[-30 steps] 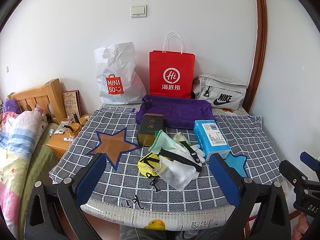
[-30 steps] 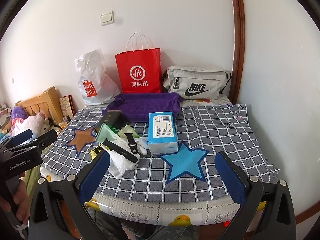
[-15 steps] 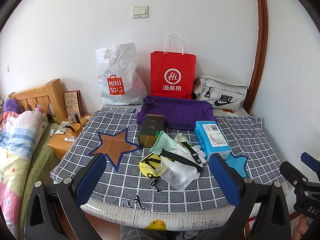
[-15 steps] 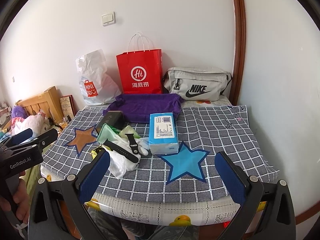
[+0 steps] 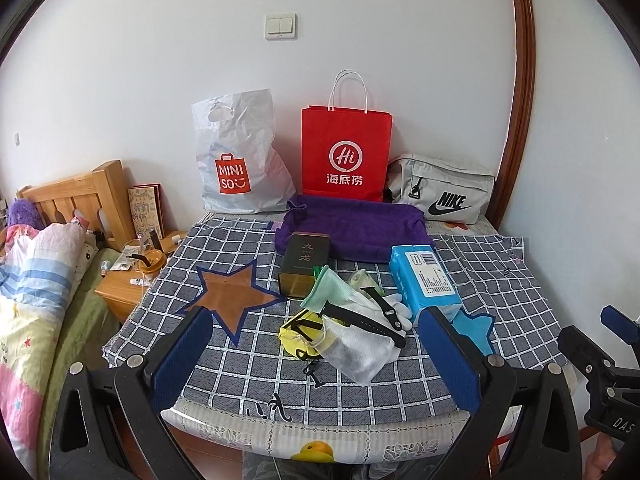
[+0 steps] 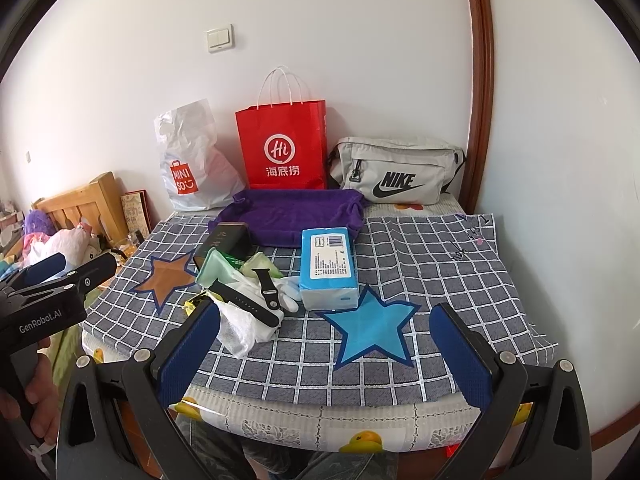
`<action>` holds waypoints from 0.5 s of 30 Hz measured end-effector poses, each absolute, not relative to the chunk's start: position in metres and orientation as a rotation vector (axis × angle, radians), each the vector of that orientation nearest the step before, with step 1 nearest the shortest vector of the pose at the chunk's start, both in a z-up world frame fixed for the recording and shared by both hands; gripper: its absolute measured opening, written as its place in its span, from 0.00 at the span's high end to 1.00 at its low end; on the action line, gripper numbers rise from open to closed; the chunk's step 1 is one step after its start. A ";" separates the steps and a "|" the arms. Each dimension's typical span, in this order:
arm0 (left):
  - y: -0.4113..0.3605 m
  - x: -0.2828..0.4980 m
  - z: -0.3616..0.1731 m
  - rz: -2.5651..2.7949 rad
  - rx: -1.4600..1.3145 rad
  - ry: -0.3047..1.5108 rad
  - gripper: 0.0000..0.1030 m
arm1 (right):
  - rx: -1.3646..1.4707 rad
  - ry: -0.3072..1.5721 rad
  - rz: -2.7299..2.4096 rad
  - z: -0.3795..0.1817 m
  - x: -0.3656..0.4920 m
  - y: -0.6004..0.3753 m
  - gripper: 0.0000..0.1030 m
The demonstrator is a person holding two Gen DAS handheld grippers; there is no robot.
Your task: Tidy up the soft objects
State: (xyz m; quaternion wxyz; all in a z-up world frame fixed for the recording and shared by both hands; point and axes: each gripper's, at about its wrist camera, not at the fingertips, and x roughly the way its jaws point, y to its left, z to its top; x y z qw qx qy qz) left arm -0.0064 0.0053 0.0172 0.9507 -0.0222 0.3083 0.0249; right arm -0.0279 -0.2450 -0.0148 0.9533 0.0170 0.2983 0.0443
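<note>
A pile of small items lies mid-table: a mint green cloth (image 5: 328,290), a white mesh pouch (image 5: 354,350), a white glove (image 5: 394,306), a yellow item (image 5: 296,338) and a black watch strap (image 5: 360,320). A blue tissue pack (image 5: 424,276) lies to their right, a dark box (image 5: 304,262) behind, and a purple cloth tray (image 5: 356,224) farther back. My left gripper (image 5: 316,354) hovers open at the table's front edge, near the pile. My right gripper (image 6: 324,354) is open too, over the front edge near the blue star (image 6: 372,330). Both hold nothing.
A white MINISO bag (image 5: 240,168), a red paper bag (image 5: 346,152) and a grey Nike bag (image 5: 440,188) line the wall. A wooden bed (image 5: 76,196) and nightstand (image 5: 128,288) are left of the checked tablecloth (image 5: 500,280). A hand (image 6: 36,396) holds the left gripper.
Both cameras have shifted very slightly, so the scene sits a little lower in view. Nothing on the table has moved, and both grippers remain open.
</note>
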 end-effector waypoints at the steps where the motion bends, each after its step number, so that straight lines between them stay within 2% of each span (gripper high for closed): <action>1: 0.005 -0.007 0.017 0.049 -0.045 0.626 0.00 | 0.034 0.606 0.090 -0.015 -0.028 -0.245 0.00; 15: 0.006 -0.006 0.019 0.050 -0.046 0.623 0.00 | 0.029 0.601 0.096 -0.013 -0.029 -0.244 0.00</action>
